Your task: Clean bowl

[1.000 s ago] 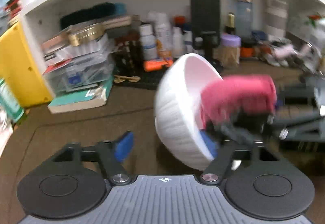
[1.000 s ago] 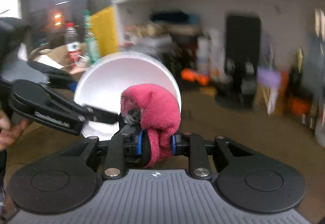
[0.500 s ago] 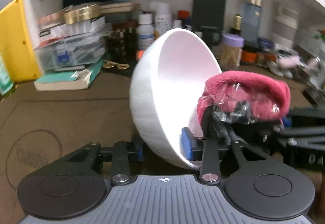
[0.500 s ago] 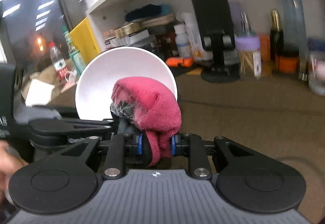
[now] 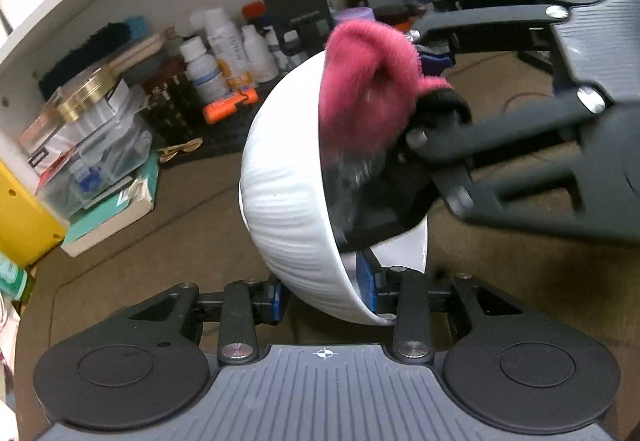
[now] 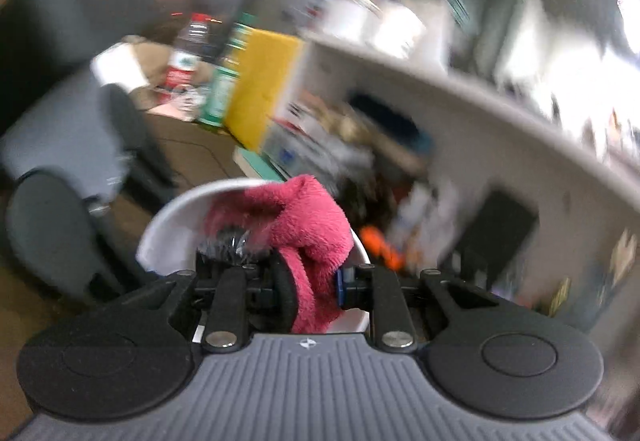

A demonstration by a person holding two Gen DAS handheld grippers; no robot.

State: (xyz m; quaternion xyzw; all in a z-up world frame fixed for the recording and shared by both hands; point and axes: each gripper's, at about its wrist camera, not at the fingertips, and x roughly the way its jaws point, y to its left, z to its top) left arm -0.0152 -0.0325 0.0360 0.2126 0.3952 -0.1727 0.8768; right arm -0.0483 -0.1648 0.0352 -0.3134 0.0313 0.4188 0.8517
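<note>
Left gripper (image 5: 324, 299) pinches rim of white bowl (image 5: 288, 201), jaws easing open slightly; bowl tipped on side above desk. Right gripper (image 6: 306, 287) clamped tight on pink cloth (image 6: 308, 237) inside bowl. Advice: firm up rim grip, sweep cloth around inner wall, light pressure.

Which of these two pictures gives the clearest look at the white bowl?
The left wrist view: the bowl is sharp there, tipped on its side, ribbed outside showing, rim pinched in the left tongs. The right wrist view is blurred; only part of its rim shows behind the pink cloth in the right tongs.
</note>
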